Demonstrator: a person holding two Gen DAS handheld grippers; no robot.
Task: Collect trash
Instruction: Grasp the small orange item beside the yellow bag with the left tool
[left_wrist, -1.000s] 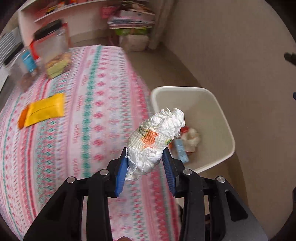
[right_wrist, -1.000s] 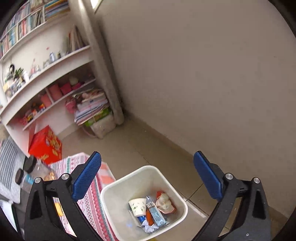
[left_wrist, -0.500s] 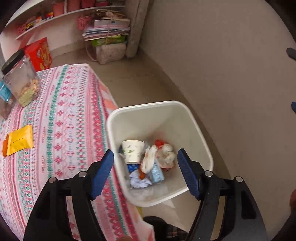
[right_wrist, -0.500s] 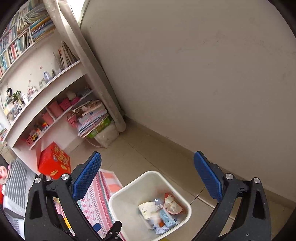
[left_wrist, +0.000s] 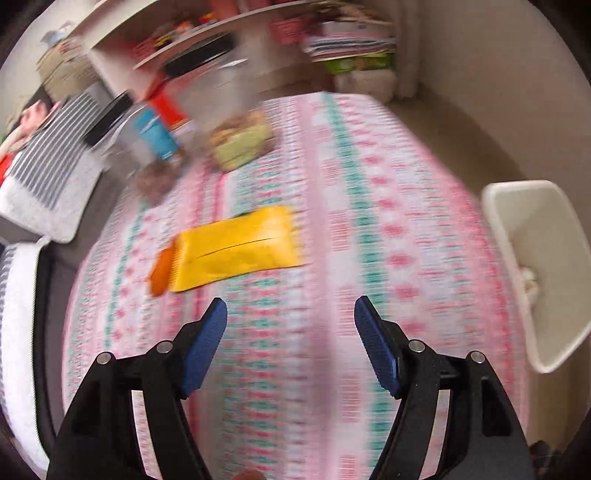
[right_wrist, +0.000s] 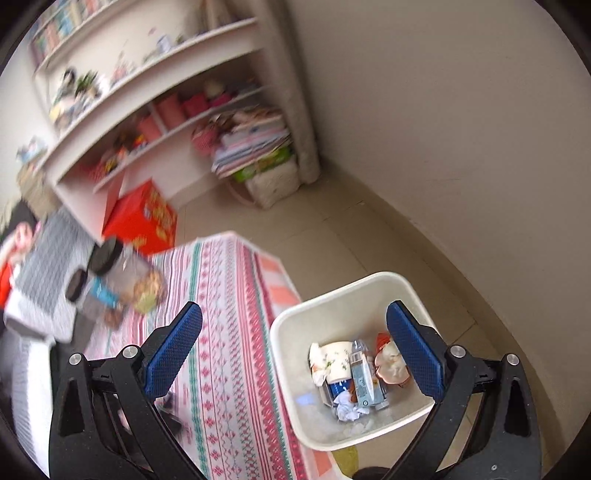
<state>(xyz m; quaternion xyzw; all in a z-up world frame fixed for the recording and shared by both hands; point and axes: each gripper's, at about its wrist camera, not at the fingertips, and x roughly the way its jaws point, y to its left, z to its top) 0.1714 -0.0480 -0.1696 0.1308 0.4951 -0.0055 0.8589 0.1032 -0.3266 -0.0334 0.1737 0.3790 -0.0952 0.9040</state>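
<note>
Hanging over the patterned tablecloth, the left claw has its two blue pads spread apart with nothing between them. Just beyond it lies one yellow wrapper with an orange end, flat on the cloth, the only loose piece of trash on the table in this view. Nothing stands between the claw and the wrapper. Farther back, blurred, two clear jars with black lids stand close together at the far end of the table, one showing a blue label and the other holding brownish and green contents. At the right edge of the table stands one white bin, just beside the cloth.

The right claw is also spread wide and holds nothing; its left pad hangs over the tablecloth and its right pad over the white bin. Inside the bin the trash is gathered: one paper cup, one small bottle, one crumpled white tissue, one reddish-white scrap partly hidden by the pad, and a blue piece that is too covered to identify. Beyond the table sits one red box on the floor, then a stack of books on a basket, and white wall shelves at the back.
</note>
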